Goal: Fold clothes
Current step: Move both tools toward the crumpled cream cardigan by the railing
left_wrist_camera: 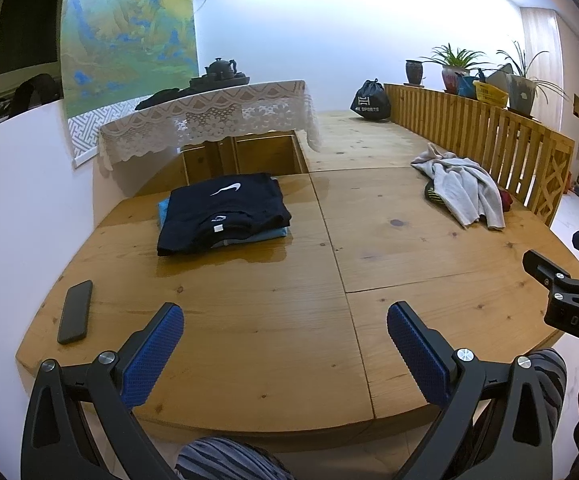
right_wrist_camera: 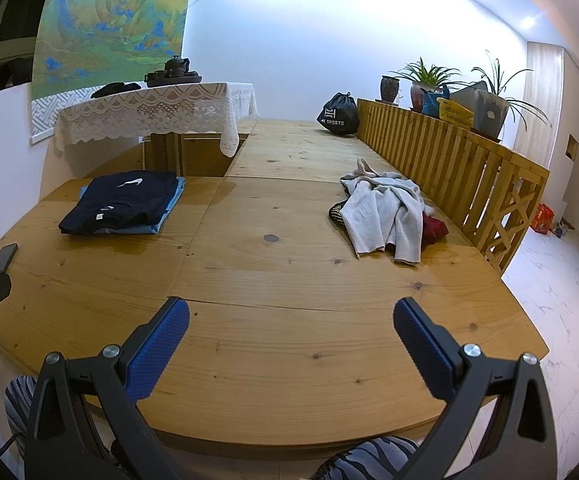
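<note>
**Grippers Poised Over Bare Boards as Unfolded Pile Waits by the Railing**

Pale pine planks form the broad wooden platform (right_wrist_camera: 289, 280) that fills both wrist views, backed by a white wall, a painted landscape scroll (left_wrist_camera: 129, 28) and a lace-draped low table (left_wrist_camera: 209, 116). Both tools hang over the near edge, holding nothing: the left gripper (left_wrist_camera: 285, 344) and the right gripper (right_wrist_camera: 291, 340) each have their blue-padded fingers spread wide, with bare wood between them. A crumpled heap of light grey garments (right_wrist_camera: 385, 216), with dark red and black-and-yellow cloth showing beneath it, lies well apart from both tools, ahead and to the right, just beside the slatted wooden railing (right_wrist_camera: 449, 168). Ahead and to the left sits a neat stack of folded clothes, a navy shirt with a white swoosh on top (left_wrist_camera: 225, 212) and light blue fabric under it; a black smartphone (left_wrist_camera: 75, 312) rests near the left edge.

The step in hand appears to be fetching the next garment. Doing it well likely means reaching with the right gripper, pinching only the top grey layer at an edge or collar, and drawing it onto the open centre boards so both tools can spread it flat, without dragging along the cloth underneath.
</note>
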`<control>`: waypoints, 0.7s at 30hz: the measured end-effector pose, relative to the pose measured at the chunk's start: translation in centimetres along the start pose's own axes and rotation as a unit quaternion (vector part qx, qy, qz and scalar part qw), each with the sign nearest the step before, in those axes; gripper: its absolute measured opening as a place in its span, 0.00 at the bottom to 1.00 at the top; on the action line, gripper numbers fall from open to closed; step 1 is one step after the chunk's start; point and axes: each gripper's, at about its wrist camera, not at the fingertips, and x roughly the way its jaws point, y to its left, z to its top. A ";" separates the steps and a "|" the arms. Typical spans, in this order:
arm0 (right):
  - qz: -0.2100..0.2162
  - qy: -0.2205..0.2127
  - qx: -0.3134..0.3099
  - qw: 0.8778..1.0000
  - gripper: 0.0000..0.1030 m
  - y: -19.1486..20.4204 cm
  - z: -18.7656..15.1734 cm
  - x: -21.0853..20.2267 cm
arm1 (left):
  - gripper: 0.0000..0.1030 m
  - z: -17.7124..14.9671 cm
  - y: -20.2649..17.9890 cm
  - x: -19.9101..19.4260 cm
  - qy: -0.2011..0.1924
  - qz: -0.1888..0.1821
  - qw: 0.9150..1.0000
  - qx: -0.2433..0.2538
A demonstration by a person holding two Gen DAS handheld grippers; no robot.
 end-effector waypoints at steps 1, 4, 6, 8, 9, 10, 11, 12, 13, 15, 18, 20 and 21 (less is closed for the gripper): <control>-0.001 0.000 0.001 1.000 1.00 -0.1 0.0 0.1 | 1.00 0.1 -0.1 0.1 0.000 -0.001 1.000 0.002; -0.003 0.001 0.002 1.000 1.00 -0.3 0.0 0.2 | 1.00 0.2 -0.6 0.5 0.001 -0.005 1.000 0.008; -0.005 0.001 0.003 1.000 1.00 -0.5 0.0 0.4 | 1.00 0.4 -0.9 0.7 0.001 -0.011 1.000 0.007; -0.008 0.000 0.002 1.000 1.00 -0.8 0.0 0.6 | 1.00 0.6 -1.4 1.1 0.002 -0.021 1.000 0.010; -0.010 0.000 0.001 1.000 1.00 -0.9 0.1 0.7 | 1.00 0.6 -1.6 1.2 0.003 -0.024 1.000 0.011; -0.013 -0.001 0.000 1.000 1.00 -1.0 0.1 0.8 | 1.00 0.8 -1.9 1.4 0.002 -0.027 1.000 0.014; -0.015 -0.002 -0.001 1.000 1.00 -1.1 0.1 0.9 | 1.00 0.9 -2.1 1.5 0.002 -0.029 0.999 0.017; -0.016 -0.003 0.000 1.000 1.00 -1.4 0.2 1.0 | 1.00 1.1 -2.4 1.7 0.002 -0.030 0.999 0.021; -0.017 -0.003 0.002 1.000 1.00 -1.6 0.2 1.2 | 1.00 1.2 -2.7 1.9 0.001 -0.033 0.999 0.024; -0.015 -0.003 0.006 1.000 1.00 -2.0 0.4 1.5 | 1.00 1.6 -3.3 2.3 0.001 -0.039 0.999 0.029; -0.010 0.000 0.011 1.000 1.00 -2.9 0.7 2.2 | 0.99 2.2 -4.1 3.1 -0.001 -0.048 0.998 0.036; -0.012 0.001 0.013 1.000 1.00 -3.4 0.9 2.6 | 1.00 2.7 -4.7 3.8 -0.001 -0.056 0.998 0.040; -0.014 0.001 0.013 1.000 1.00 -3.6 0.9 2.8 | 1.00 3.0 -5.0 4.1 -0.002 -0.060 0.997 0.043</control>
